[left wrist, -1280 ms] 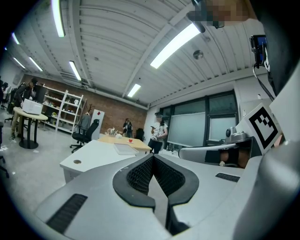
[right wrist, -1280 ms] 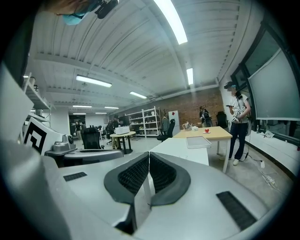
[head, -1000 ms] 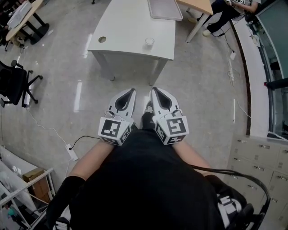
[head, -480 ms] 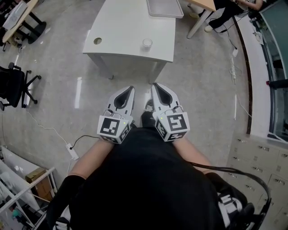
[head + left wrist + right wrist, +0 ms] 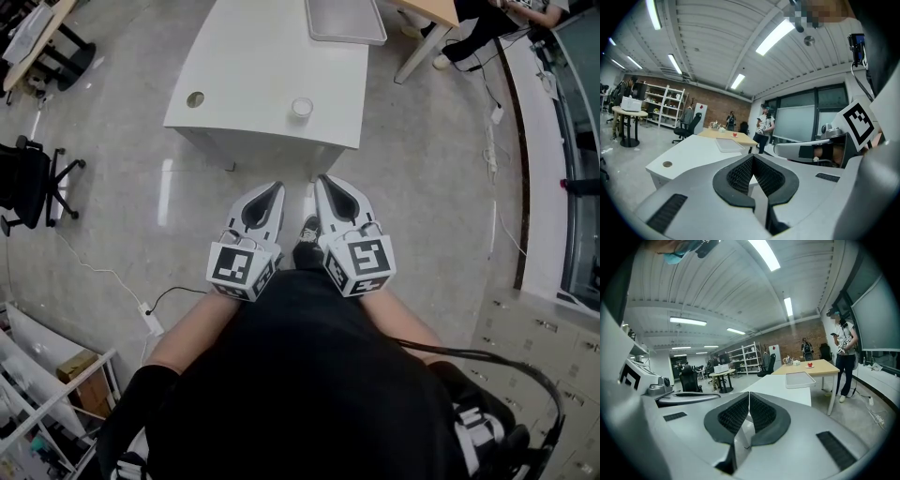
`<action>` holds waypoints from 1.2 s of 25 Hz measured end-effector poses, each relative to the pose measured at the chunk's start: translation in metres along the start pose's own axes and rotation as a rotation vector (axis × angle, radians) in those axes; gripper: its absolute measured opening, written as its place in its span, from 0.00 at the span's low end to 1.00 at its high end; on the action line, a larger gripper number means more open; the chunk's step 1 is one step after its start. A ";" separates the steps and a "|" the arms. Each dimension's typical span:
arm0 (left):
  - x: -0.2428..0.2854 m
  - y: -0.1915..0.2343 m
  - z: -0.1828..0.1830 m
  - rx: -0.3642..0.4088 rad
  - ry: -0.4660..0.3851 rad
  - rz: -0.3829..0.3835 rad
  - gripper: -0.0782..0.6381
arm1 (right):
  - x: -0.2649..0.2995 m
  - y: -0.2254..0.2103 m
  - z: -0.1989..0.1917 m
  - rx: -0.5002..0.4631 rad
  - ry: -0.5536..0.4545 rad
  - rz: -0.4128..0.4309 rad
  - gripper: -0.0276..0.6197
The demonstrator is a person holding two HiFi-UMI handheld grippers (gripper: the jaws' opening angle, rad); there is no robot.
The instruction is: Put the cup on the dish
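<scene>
Cup [image 5: 301, 108] upright on white bench [image 5: 253, 56], close to the near edge, right of centre. Small and pale; inside not readable. Grey tray [image 5: 345, 19] at the far end of the same bench, well apart from cup. Round hole [image 5: 195, 98] in bench top, near the left front corner.

Left gripper [image 5: 272, 190] and right gripper [image 5: 323, 180] side by side, low against the body, over the floor [image 5: 422, 187]. Both short of the bench, well apart from cup, tips pointing toward it. Left fingers [image 5: 736, 176] together, tips touching, nothing between. Right fingers [image 5: 761, 414] likewise pressed together, nothing held.

Black office chair [image 5: 28, 178] at left. Cable and power strip [image 5: 148, 319] on floor, lower left. Cabinet drawers [image 5: 539, 347] at lower right. In right gripper view: wooden table [image 5: 813, 365] beyond the bench, person [image 5: 843, 345] standing just beside it.
</scene>
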State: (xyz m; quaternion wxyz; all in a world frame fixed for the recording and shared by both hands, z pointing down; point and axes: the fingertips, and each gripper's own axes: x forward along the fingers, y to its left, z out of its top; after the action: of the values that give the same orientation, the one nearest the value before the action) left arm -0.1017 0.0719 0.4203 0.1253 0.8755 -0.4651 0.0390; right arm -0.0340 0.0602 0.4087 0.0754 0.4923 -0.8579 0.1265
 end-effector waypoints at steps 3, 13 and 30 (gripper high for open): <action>0.024 0.005 0.003 0.002 0.009 0.008 0.11 | 0.017 -0.020 0.005 0.005 0.001 0.010 0.06; 0.088 0.016 0.018 0.027 0.029 0.039 0.11 | 0.058 -0.074 0.022 0.011 -0.003 0.042 0.06; 0.120 0.026 0.041 0.074 0.013 0.102 0.11 | 0.085 -0.099 0.044 -0.008 -0.027 0.101 0.06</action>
State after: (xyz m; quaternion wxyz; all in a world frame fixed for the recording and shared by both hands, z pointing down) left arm -0.0576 -0.0497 0.4075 0.0940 0.8544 -0.5065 0.0681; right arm 0.0085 -0.0709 0.4027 0.0593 0.4495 -0.8832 0.1198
